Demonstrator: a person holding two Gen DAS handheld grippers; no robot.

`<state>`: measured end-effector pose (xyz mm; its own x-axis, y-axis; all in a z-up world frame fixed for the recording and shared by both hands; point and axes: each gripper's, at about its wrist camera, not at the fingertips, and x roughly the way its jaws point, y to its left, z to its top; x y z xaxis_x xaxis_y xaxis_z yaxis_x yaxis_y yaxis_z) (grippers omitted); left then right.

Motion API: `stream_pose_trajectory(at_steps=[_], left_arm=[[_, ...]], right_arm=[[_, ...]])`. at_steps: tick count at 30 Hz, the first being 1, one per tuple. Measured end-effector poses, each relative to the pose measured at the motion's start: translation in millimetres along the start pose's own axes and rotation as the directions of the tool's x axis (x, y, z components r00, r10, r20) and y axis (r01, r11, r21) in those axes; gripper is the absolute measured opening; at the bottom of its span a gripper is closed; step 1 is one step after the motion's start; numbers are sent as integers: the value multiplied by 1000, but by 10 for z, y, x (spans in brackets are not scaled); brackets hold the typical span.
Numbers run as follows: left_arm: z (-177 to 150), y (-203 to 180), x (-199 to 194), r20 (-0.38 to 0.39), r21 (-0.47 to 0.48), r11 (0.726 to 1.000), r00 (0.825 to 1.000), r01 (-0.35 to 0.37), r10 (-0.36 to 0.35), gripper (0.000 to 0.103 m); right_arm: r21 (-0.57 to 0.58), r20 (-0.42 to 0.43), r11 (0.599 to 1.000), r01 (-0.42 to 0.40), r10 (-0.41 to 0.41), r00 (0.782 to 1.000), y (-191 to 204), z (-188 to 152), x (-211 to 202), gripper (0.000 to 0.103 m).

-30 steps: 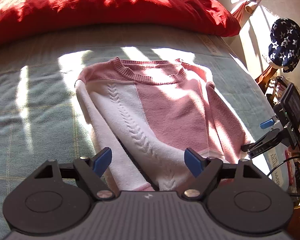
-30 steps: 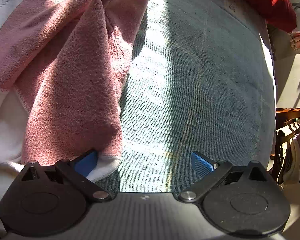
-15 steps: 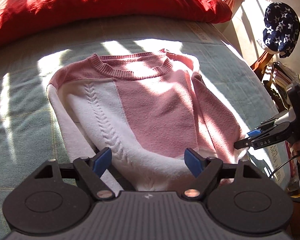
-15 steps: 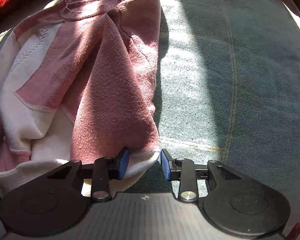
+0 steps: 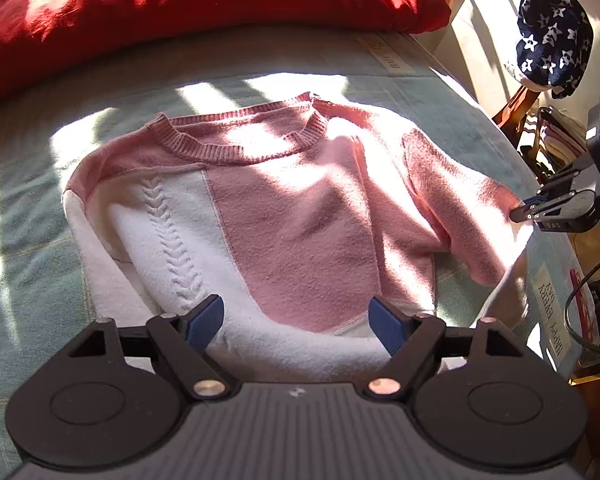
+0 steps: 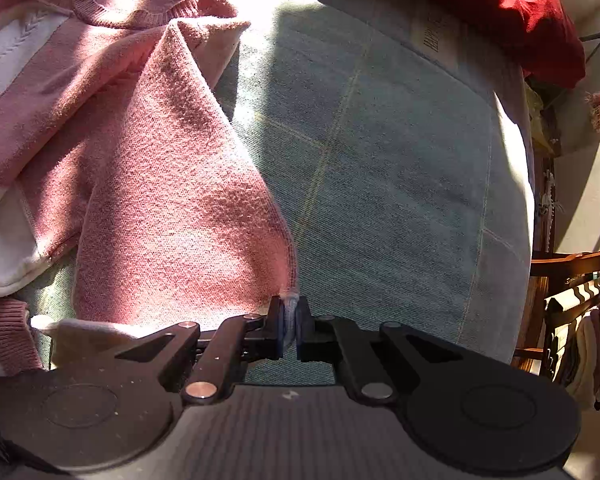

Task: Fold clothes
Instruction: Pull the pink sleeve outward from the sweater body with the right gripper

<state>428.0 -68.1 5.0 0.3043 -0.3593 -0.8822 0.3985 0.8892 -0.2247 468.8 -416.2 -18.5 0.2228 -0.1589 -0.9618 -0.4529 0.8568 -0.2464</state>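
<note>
A pink and white sweater [image 5: 284, 216] lies face up on a pale green bedspread [image 5: 16, 208], neckline toward the far side. My left gripper [image 5: 296, 320] stands open above the sweater's white hem, nothing between its blue pads. My right gripper [image 6: 288, 320] is shut on the cuff of the pink sleeve [image 6: 180, 216], which is lifted and pulled taut away from the body. In the left wrist view the right gripper [image 5: 528, 208] shows at the right edge, pinching that sleeve's end [image 5: 496, 216]. The white sleeve [image 5: 96, 264] lies along the sweater's left side.
A red pillow [image 5: 180, 12] lies along the far end of the bed. Off the bed's right edge are a navy star-print cap [image 5: 552, 36], a wooden rack with folded cloth [image 6: 580, 320] and a black cable [image 5: 580, 312]. Bare bedspread [image 6: 400, 184] spreads right of the sweater.
The right gripper shut on the pink sleeve's cuff and lifted it, drawing the sleeve outward. The left gripper shifted right over the sweater's hem, still open.
</note>
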Motion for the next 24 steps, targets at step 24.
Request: stream_pose_trajectory(at_steps=[24], left_arm=[[14,98,-14,-18,3,999,999,-32,32,79]], right_arm=[[-95,15,869,486,-487,873,-1117,564,718,6]])
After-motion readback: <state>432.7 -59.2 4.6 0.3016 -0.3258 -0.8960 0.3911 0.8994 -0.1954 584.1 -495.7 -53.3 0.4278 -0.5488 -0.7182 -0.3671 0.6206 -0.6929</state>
